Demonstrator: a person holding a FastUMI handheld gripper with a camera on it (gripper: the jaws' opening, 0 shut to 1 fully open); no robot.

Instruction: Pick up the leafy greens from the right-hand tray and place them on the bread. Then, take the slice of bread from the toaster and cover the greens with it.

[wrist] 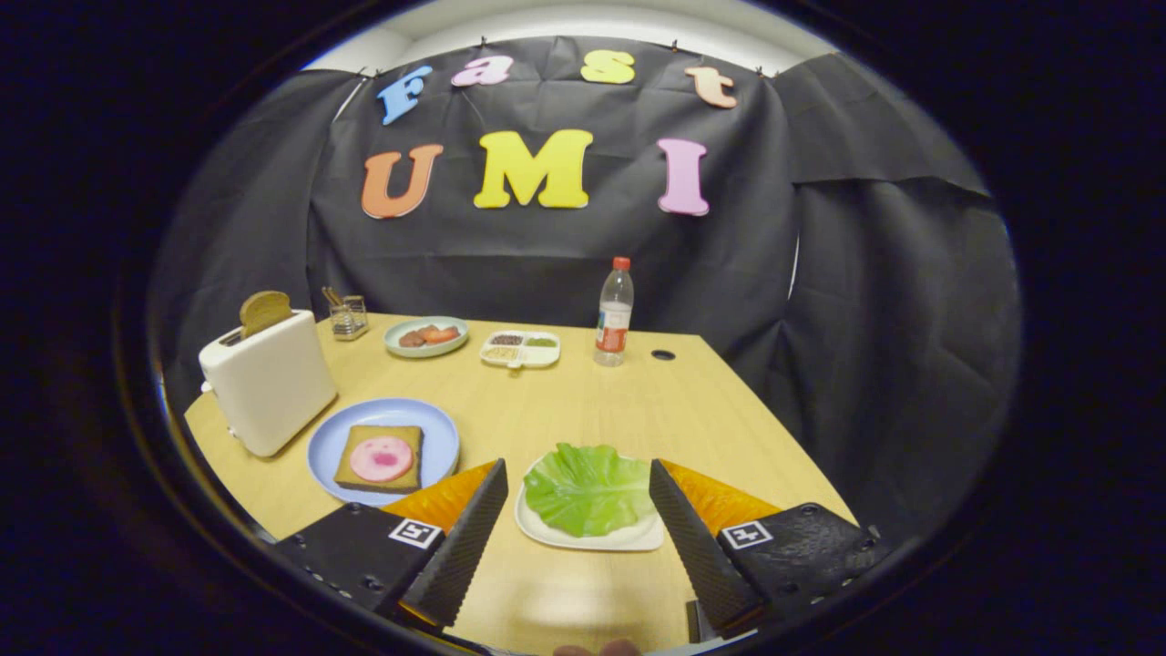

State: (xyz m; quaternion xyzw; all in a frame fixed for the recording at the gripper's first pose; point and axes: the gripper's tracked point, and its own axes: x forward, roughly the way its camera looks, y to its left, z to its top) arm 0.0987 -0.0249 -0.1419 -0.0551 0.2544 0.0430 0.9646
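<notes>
The leafy greens lie on a white tray right between my fingers, a little below them. My gripper is open and holds nothing; its fingers stand on either side of the tray. Left of the tray a blue plate carries a slice of bread topped with a pink round of sausage. Beyond that plate stands a white toaster with a brown slice of bread sticking out of its slot.
On the far side of the wooden table stand a water bottle, a divided white dish, a light green plate with food and a small glass holder. The table's right edge drops off near the tray.
</notes>
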